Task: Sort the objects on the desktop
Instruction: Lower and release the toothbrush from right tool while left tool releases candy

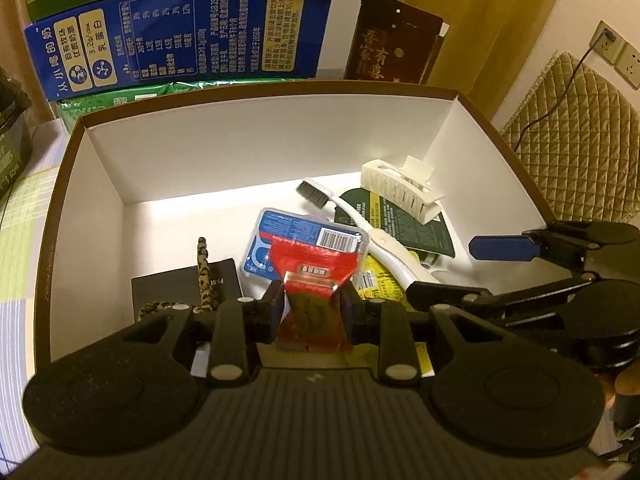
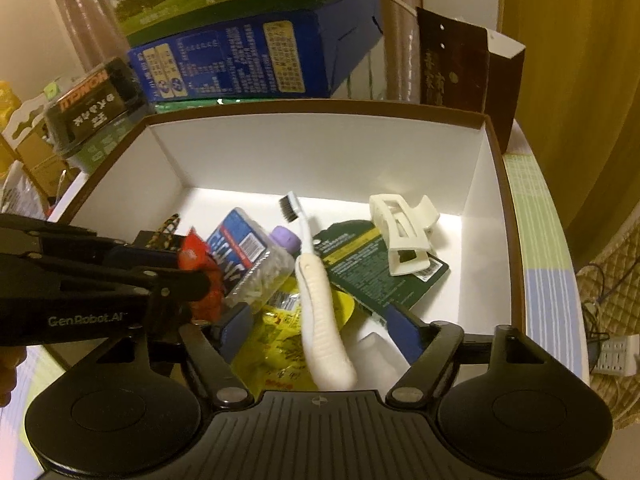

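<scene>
My left gripper is shut on a red snack packet and holds it just inside the near edge of a white box with a brown rim. The box holds a white toothbrush, a cream hair claw, a blue floss-pick case, a dark green card, a yellow packet, a black card and a leopard hair clip. My right gripper stands open over the box. The toothbrush handle lies loose between its fingers, on the yellow packet.
Behind the box stand stacked cartons, a blue one under a green one, and a dark brown gift box. A black package sits at the far left. A quilted chair back and a power strip are to the right.
</scene>
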Motion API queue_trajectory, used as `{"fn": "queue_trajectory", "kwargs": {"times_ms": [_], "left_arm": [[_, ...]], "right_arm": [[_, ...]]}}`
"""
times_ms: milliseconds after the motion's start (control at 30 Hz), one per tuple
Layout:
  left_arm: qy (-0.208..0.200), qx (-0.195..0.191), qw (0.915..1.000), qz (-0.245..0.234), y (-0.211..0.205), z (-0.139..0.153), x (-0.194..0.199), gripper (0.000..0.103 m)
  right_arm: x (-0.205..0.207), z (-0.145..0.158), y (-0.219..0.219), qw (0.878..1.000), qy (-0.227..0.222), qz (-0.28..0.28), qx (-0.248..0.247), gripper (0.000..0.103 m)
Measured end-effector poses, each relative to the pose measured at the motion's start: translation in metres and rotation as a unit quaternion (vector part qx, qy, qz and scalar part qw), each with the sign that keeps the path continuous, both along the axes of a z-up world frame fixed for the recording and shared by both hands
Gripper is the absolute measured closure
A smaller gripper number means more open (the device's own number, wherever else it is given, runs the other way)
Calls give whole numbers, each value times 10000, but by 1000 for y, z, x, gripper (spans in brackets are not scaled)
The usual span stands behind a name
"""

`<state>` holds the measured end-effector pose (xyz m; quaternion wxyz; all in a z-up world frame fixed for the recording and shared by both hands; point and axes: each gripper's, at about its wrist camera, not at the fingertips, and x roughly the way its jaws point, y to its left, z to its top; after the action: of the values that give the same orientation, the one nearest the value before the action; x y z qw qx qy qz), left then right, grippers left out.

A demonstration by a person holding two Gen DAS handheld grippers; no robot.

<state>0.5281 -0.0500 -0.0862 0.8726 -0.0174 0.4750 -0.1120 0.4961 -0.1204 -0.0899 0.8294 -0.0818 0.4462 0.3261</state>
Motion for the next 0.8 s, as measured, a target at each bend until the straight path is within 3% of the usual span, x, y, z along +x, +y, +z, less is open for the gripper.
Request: {"fn": "queue_trajectory", "kwargs": {"times_ms": [133,200,300,567,800], "left_arm": [[-51,9,10000,-27,0,6,-6,75],[-92,-9,10000,-19,2,10,-10,73],[-160,-43,9999,39,5,17,-18,61],[-504,-122,9985,201,6,44,-55,33],[-847,-69,9957,362,7,68,-97,26]], "right_arm": [[-9,8,-3,9999,-93,94,53,25],[-14,14,-4,9996,-261,54,-27,10],[-24,24,-10,9987,-498,69,-29,4],[-49,39,-33,9986,-499,-117,153,2],[-80,48,-52,9986,-426,-218,243,2]]}}
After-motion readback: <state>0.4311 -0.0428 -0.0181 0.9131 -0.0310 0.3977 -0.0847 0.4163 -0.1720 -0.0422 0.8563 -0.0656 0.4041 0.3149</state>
